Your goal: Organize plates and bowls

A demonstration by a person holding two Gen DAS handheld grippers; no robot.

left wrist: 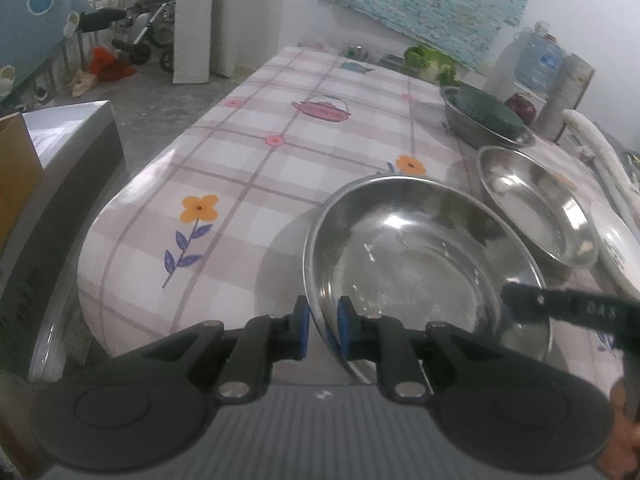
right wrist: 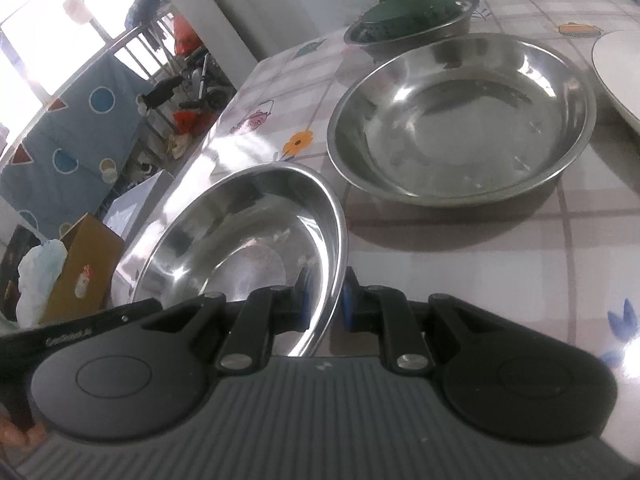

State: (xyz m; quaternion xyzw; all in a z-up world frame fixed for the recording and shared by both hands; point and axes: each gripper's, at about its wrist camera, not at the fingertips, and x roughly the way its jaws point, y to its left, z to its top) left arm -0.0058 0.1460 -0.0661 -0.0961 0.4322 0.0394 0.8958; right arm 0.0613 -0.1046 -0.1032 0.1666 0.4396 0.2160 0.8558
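Both grippers hold one shallow steel bowl (left wrist: 420, 264) by its rim, on opposite sides, lifted and tilted above the table's near end. My left gripper (left wrist: 323, 320) is shut on the rim, one blue pad inside and one outside. My right gripper (right wrist: 325, 300) is shut on the same bowl (right wrist: 240, 236) at its other edge. A second steel bowl (right wrist: 460, 120) rests on the table beyond it and also shows in the left wrist view (left wrist: 536, 208). A white plate (right wrist: 620, 72) lies to its right.
A steel basin with a dark green colander (left wrist: 486, 120) stands further back, with lettuce (left wrist: 430, 60), a red onion (left wrist: 520, 108) and a water jug (left wrist: 538, 60) behind. The flowered tablecloth (left wrist: 248, 168) covers the table. Boxes (left wrist: 48, 152) stand left of the table.
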